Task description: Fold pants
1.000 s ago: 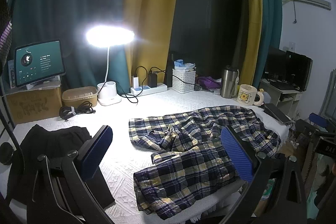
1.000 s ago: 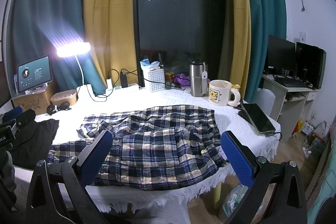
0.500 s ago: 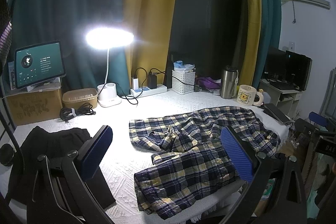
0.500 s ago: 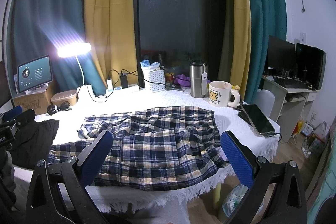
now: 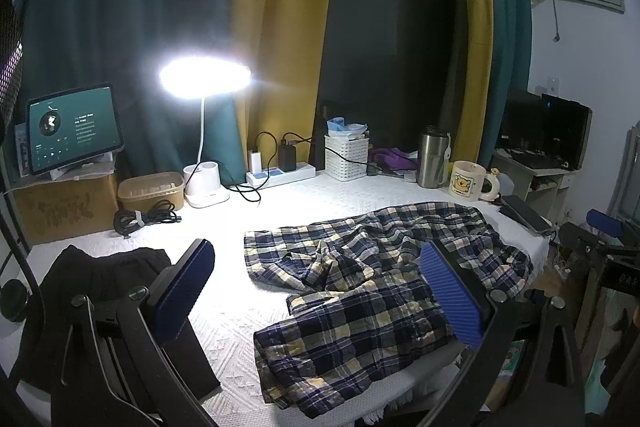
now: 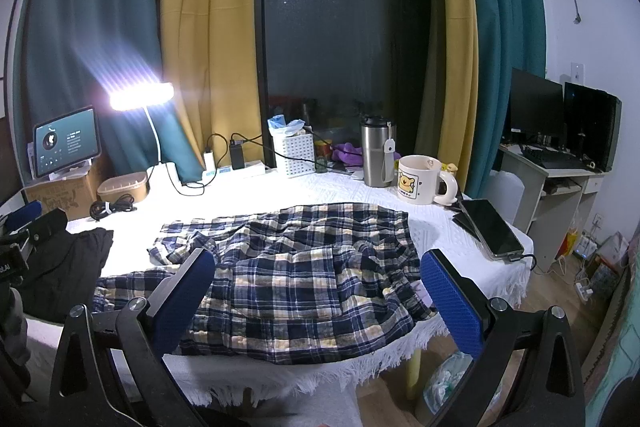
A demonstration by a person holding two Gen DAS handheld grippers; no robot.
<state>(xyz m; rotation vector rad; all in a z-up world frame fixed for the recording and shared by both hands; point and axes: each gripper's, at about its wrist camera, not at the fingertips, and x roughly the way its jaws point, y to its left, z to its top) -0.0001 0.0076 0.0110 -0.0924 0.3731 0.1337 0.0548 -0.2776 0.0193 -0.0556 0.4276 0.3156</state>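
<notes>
Blue, yellow and white plaid pants (image 5: 372, 291) lie crumpled on the white tablecloth, one leg reaching the near edge. In the right wrist view the same pants (image 6: 296, 275) spread across the table's front half, their hem hanging slightly over the fringe. My left gripper (image 5: 316, 291) hovers open above the table's near edge, its blue pads wide apart with nothing between them. My right gripper (image 6: 316, 303) is open too, held off the near edge, level with the pants' front portion and apart from them.
A black garment (image 5: 104, 275) lies at the left. Along the back stand a lit desk lamp (image 5: 204, 83), tablet (image 5: 72, 129), power strip (image 5: 280, 175), white basket (image 5: 346, 157), steel tumbler (image 6: 376, 155) and mug (image 6: 420, 179). A phone (image 6: 490, 227) rests at the right edge.
Both grippers have hardly shifted; the view barely differs. The pants lie as before.
</notes>
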